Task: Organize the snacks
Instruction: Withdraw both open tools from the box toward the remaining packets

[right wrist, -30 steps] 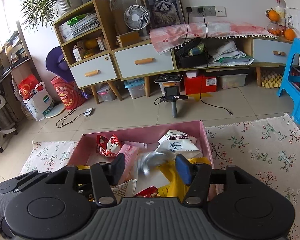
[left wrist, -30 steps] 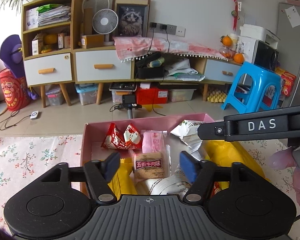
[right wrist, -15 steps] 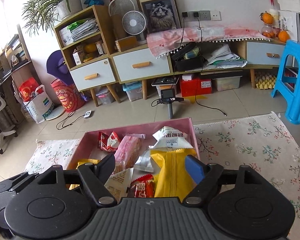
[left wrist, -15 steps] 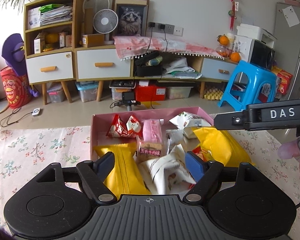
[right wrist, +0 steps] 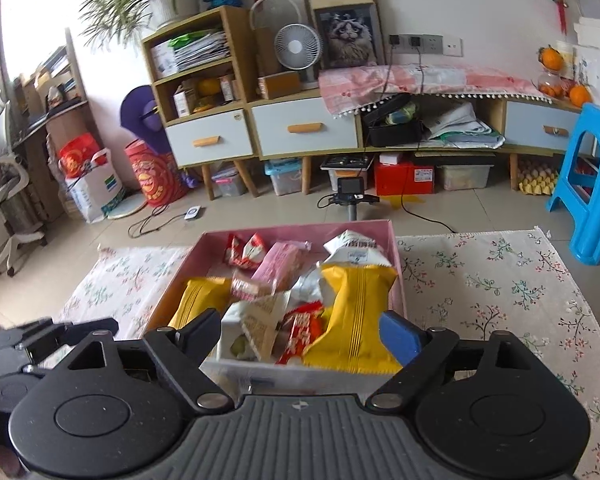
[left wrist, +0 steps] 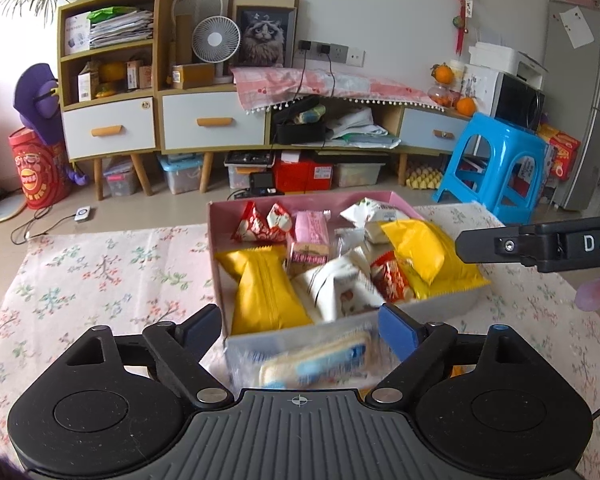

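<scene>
Left wrist: left tool apart, just been opening, nothing gripped, before pink snack box. Right tool likewise apart, opening, empty.

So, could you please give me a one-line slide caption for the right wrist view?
Open right claw poised at the near end of a pink box packed with snack packets, on a floral cloth.

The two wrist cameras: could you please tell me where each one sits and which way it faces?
Left wrist: behind the open left gripper, looking down over the pink box of snacks toward the cabinet; the right gripper juts in at right.
Right wrist: behind the open right gripper, same heading; the left gripper shows lower left.
Shared: box, yellow packs, rug, cabinet, blue stool.
</scene>
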